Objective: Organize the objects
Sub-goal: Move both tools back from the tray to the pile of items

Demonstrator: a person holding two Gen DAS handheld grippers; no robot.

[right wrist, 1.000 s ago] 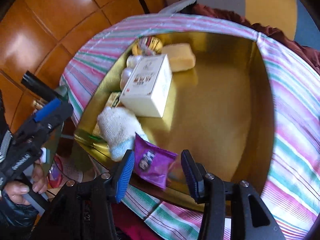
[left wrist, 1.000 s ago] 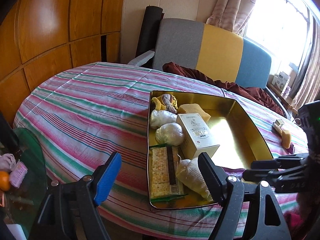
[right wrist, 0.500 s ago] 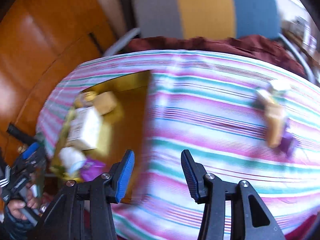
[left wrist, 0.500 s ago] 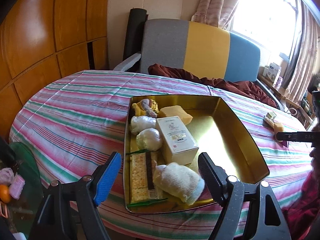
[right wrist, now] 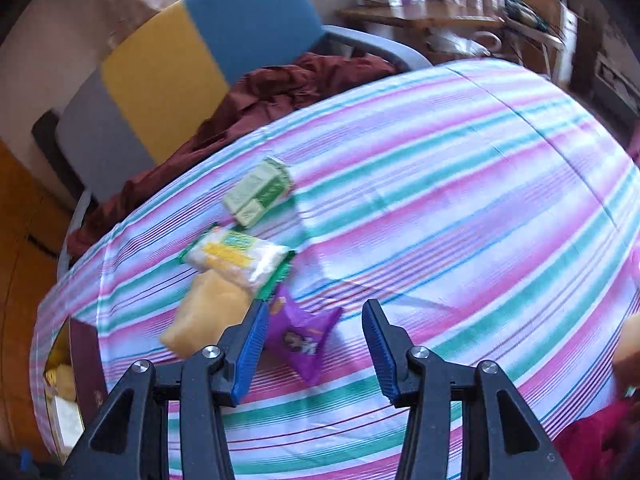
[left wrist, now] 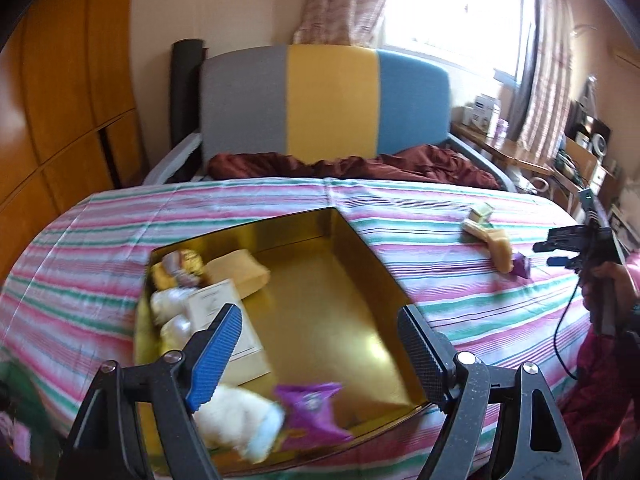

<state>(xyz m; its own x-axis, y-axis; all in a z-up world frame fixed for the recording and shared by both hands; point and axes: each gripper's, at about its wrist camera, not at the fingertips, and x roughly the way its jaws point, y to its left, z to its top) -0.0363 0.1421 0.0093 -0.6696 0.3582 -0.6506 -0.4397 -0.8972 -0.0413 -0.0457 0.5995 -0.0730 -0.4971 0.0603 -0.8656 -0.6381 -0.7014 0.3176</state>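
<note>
Our right hand-held gripper (right wrist: 314,350) swung from the gold tin (left wrist: 360,248), empty and open, over the light, crinkly purple packet (right wrist: 300,334); we pinch its middle.

Right gripper (right wrist: 314,350) jaws apart, empty, above purple packet (right wrist: 301,334) on striped tablecloth (right wrist: 460,200).

Both grippers have black frames with silver screws. The left gripper (left wrist: 320,340) pairs one blue pad with one black; the right gripper (right wrist: 314,344) has two blue pads.

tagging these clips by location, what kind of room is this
Most likely a lived-in room at home: a table under a striped tablecloth, a grey, yellow and blue sofa behind it, and a curtained window.
</note>
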